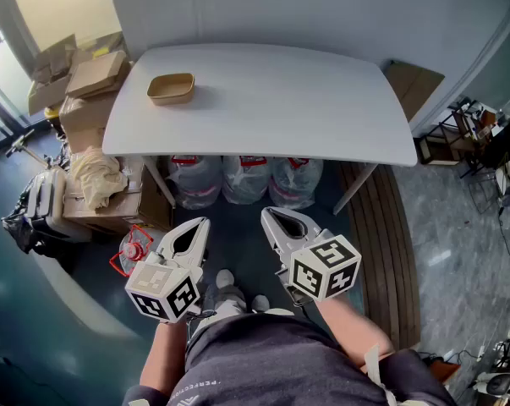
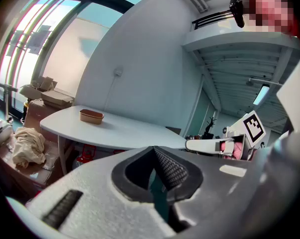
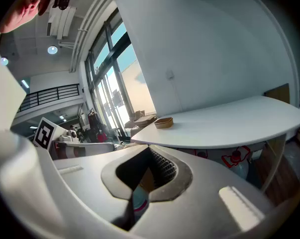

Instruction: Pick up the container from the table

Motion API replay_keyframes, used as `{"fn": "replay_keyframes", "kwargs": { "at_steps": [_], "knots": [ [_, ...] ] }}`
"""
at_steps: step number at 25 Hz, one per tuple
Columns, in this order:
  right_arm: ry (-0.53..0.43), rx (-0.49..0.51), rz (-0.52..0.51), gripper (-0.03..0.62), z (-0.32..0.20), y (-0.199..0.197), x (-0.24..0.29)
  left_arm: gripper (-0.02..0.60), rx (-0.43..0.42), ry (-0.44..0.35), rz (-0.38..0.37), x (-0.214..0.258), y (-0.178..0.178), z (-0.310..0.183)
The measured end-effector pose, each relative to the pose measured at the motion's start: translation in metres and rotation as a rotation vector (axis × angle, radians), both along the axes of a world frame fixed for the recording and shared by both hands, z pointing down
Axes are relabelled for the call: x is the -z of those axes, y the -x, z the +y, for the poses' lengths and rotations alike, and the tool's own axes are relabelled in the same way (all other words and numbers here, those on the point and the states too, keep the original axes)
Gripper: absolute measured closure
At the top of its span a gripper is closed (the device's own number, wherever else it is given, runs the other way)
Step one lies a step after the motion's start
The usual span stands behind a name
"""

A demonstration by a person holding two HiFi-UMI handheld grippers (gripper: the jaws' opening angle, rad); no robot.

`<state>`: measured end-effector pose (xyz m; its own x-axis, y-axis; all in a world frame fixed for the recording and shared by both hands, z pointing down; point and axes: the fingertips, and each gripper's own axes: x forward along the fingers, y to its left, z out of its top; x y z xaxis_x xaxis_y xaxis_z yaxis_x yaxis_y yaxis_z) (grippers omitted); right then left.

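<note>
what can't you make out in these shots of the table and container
Container contents: too small in head view; its own wall hides the inside in both gripper views.
Water jugs: upper parts hidden under the table, head view.

Wide bare stretch of table (image 1: 305, 108) in front of and to the right of the container (image 1: 171, 88) — clear way in from the near edge and from above. Stands alone, bare top on every side. Just behind, the table's far edge, then the wall (image 1: 322, 11); little room there. Off the left end, stacked cardboard boxes (image 1: 94, 74), crowding a sideways approach. Underneath, water bottles (image 1: 244, 178) and slanted table legs (image 1: 356, 189) — low route blocked. Left gripper (image 1: 201, 222) and right gripper (image 1: 266, 215) short of the near edge, jaws closed together on nothing, dark floor (image 1: 238, 235) between them.
</note>
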<state>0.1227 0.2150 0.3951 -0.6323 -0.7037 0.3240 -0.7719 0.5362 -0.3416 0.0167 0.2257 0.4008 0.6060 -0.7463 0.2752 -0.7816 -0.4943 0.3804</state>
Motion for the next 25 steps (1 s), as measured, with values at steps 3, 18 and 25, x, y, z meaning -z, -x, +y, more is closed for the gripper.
{"fn": "replay_keyframes", "kwargs": {
  "at_steps": [3, 18, 25],
  "knots": [
    [-0.015, 0.005, -0.002, 0.597, -0.01, 0.001, 0.006, 0.592, 0.005, -0.01, -0.003, 0.004, 0.001, -0.011],
    [0.03, -0.017, -0.061, 0.595, -0.043, 0.024, -0.006, 0.592, -0.042, 0.002, 0.018, -0.007, 0.017, -0.042],
    [0.029, 0.007, -0.077, 0.595, -0.065, 0.053, -0.005, 0.581, -0.062, -0.014, 0.007, -0.005, 0.038, -0.062]
  ]
}}
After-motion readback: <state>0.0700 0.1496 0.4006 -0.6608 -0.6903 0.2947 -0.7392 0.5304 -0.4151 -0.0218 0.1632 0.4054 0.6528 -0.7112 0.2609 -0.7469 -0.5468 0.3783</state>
